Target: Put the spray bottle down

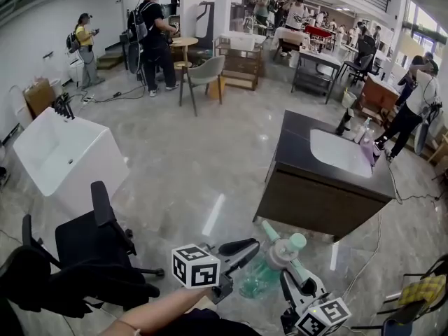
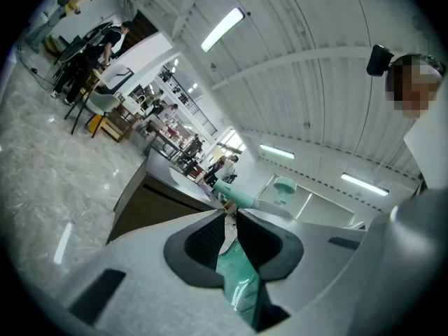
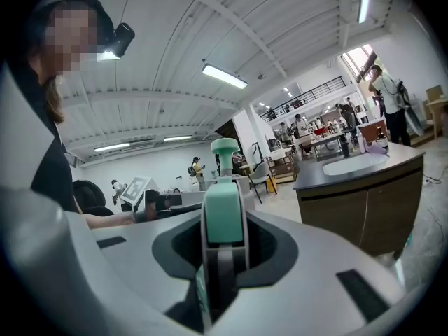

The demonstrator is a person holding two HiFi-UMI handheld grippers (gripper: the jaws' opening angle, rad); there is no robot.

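Over the floor in the head view hangs the spray bottle [image 1: 257, 277], with a clear teal body and a mint green head, held between both grippers. My left gripper [image 1: 250, 252] is shut on the thin teal body [image 2: 238, 275], and the mint nozzle [image 2: 234, 194] shows beyond its tips [image 2: 229, 215]. From the right, my right gripper [image 1: 289, 277] is shut on the bottle's mint head [image 3: 224, 212], which fills the gap between its jaws [image 3: 224, 233]. The bottle's lower part is hidden in both gripper views.
A dark vanity cabinet [image 1: 301, 194] with a white sink stands just ahead to the right. A white bathtub [image 1: 63, 152] and a black office chair [image 1: 91, 243] are at the left. A yellow chair [image 1: 420, 289] is at the lower right. People and tables stand far back.
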